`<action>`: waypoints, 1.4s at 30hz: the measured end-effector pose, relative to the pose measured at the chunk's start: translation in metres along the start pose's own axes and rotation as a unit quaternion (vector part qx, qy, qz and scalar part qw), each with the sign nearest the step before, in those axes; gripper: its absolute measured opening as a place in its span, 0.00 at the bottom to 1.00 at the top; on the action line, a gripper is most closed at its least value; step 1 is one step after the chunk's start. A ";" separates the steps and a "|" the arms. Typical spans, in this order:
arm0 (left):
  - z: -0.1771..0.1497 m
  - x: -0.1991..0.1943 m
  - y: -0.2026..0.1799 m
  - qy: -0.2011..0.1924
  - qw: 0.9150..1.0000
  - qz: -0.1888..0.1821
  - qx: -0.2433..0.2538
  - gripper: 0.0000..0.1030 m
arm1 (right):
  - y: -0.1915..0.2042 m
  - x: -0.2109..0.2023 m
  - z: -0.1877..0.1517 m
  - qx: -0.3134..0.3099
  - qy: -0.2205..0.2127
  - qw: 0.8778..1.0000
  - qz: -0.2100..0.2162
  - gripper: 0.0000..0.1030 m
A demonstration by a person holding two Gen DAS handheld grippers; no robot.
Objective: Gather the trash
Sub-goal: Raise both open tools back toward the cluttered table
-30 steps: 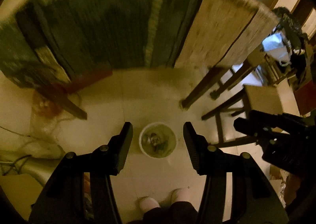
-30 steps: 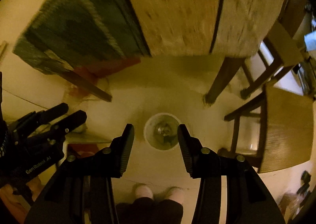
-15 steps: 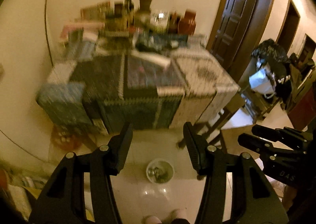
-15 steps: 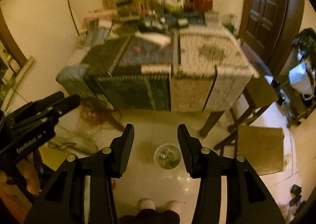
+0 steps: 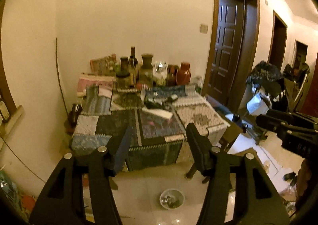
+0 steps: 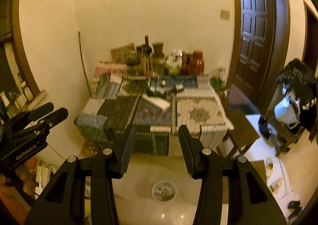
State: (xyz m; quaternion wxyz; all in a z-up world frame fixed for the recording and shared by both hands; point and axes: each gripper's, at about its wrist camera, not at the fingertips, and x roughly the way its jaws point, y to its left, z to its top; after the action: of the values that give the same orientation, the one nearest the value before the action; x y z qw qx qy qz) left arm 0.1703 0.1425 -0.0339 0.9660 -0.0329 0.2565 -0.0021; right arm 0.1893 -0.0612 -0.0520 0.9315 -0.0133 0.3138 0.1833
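A small white trash bin (image 5: 172, 198) with scraps inside stands on the tiled floor in front of the table; it also shows in the right wrist view (image 6: 164, 191). My left gripper (image 5: 159, 135) is open and empty, held high above the bin, facing the cloth-covered table (image 5: 119, 123). My right gripper (image 6: 156, 135) is open and empty, likewise facing the table (image 6: 198, 113). On the table lie a white wrapper-like strip (image 5: 158, 112) and small dark bits (image 5: 155, 101). The strip also shows in the right wrist view (image 6: 157, 102).
Bottles and jars (image 5: 147, 70) crowd the table's back by the wall. A wooden stool (image 6: 241, 129) stands right of the table, a dark door (image 5: 226, 50) behind. A loaded rack (image 6: 294, 105) is at far right. Clutter sits at the left wall (image 6: 21, 94).
Both grippers have tilted up from looking straight down at the bin to looking forward at the table and wall. The bin has dropped to the bottom of both views. Jaws stay open.
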 end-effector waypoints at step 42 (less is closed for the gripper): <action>0.155 0.255 -0.040 -0.012 0.992 0.111 -0.055 0.96 | -0.154 0.180 0.161 0.012 -0.007 0.999 0.031 0.86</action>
State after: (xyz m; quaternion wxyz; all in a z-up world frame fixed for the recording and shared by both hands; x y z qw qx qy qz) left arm 0.4692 0.1074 -0.0239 0.9600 -0.0570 0.2467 0.1193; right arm 0.4687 -0.1228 -0.0429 0.9277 0.0086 0.3096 0.2085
